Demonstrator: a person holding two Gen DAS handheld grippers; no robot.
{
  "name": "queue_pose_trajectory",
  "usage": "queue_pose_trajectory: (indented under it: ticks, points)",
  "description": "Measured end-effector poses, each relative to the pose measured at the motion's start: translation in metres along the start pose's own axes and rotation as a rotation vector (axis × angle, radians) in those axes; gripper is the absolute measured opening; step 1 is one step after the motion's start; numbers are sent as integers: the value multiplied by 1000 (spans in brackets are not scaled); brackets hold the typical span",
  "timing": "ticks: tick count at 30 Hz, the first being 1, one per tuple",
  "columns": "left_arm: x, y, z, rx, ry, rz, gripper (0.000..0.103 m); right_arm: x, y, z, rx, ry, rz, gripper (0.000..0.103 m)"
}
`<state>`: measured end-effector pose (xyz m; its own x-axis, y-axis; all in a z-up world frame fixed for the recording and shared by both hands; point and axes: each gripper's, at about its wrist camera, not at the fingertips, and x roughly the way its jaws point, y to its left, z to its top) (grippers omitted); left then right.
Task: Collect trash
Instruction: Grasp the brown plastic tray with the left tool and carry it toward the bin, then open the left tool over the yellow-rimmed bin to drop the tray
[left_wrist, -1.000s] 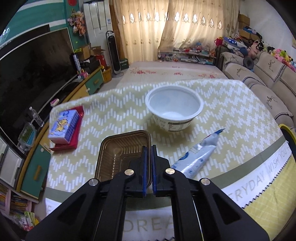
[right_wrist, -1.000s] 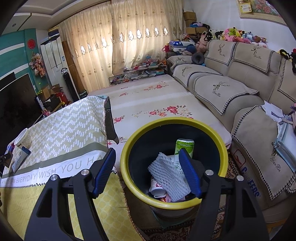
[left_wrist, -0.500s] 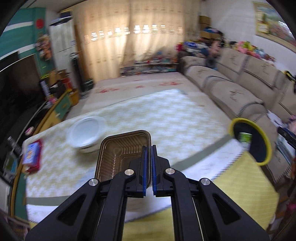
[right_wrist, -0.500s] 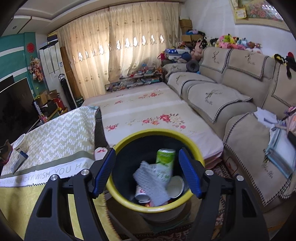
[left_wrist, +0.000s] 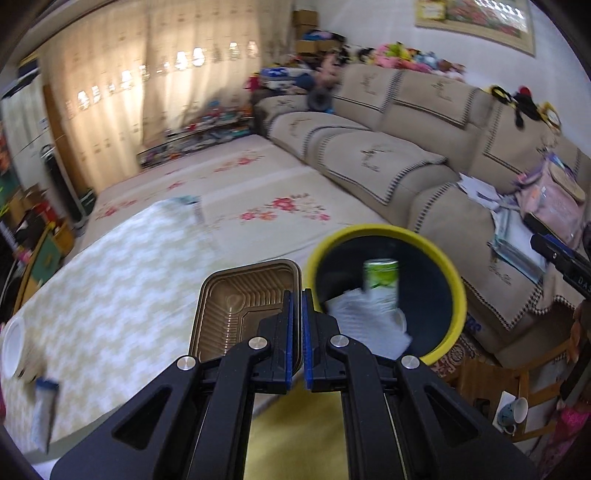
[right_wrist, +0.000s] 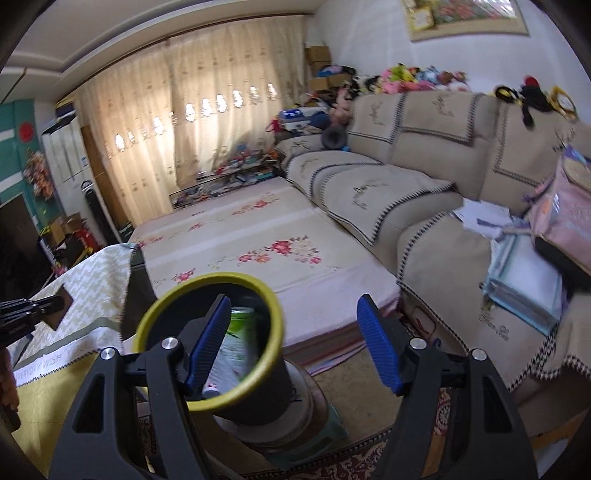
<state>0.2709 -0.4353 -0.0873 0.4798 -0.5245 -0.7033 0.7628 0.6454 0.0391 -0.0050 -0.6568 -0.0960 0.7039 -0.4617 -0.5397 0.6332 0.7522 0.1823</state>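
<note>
My left gripper (left_wrist: 295, 299) is shut on the right rim of a brown plastic tray (left_wrist: 236, 299) and holds it in the air just left of the black bin with a yellow rim (left_wrist: 436, 254). The bin holds a green can (left_wrist: 380, 280) and white foam wrap (left_wrist: 365, 325). In the right wrist view the bin (right_wrist: 162, 314) stands low at the left, and my right gripper (right_wrist: 293, 339) is open and empty, to the right of it. The left gripper with the tray (right_wrist: 55, 304) shows at the far left.
The table with the zigzag cloth (left_wrist: 110, 280) lies to the left, with a white bowl (left_wrist: 11, 343) and a blue-white tube (left_wrist: 42, 417) on it. A beige sofa (left_wrist: 424, 155) with papers stands to the right. A floral mat (right_wrist: 258, 251) covers the floor behind the bin.
My left gripper has swung right from the table to the bin, with the tray in it. My right gripper has drawn back and to the right of the bin.
</note>
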Motion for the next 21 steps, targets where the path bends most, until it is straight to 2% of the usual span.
queue_pose_trajectory:
  ticks: [9,17,18,19,20,21]
  points:
    - [70,-82,33,80,51,-80,5,7,-33,-8,62,18,8,67]
    - [115,-122,32,121,112,-133,7,9,-35,-8,68,18,14,67]
    - [116,-121,30,121,115,-133,12,8,-34,-8,67,18,15,67]
    - [117,-122,28,117,117,-130,30,8,-33,-9,66,18,16,67]
    - [115,-120,28,110,114,-124,53,8,-32,-9,64,19,16,67]
    - [112,-118,27,104,104,-119,59,8,-31,-9,63,19,17,68]
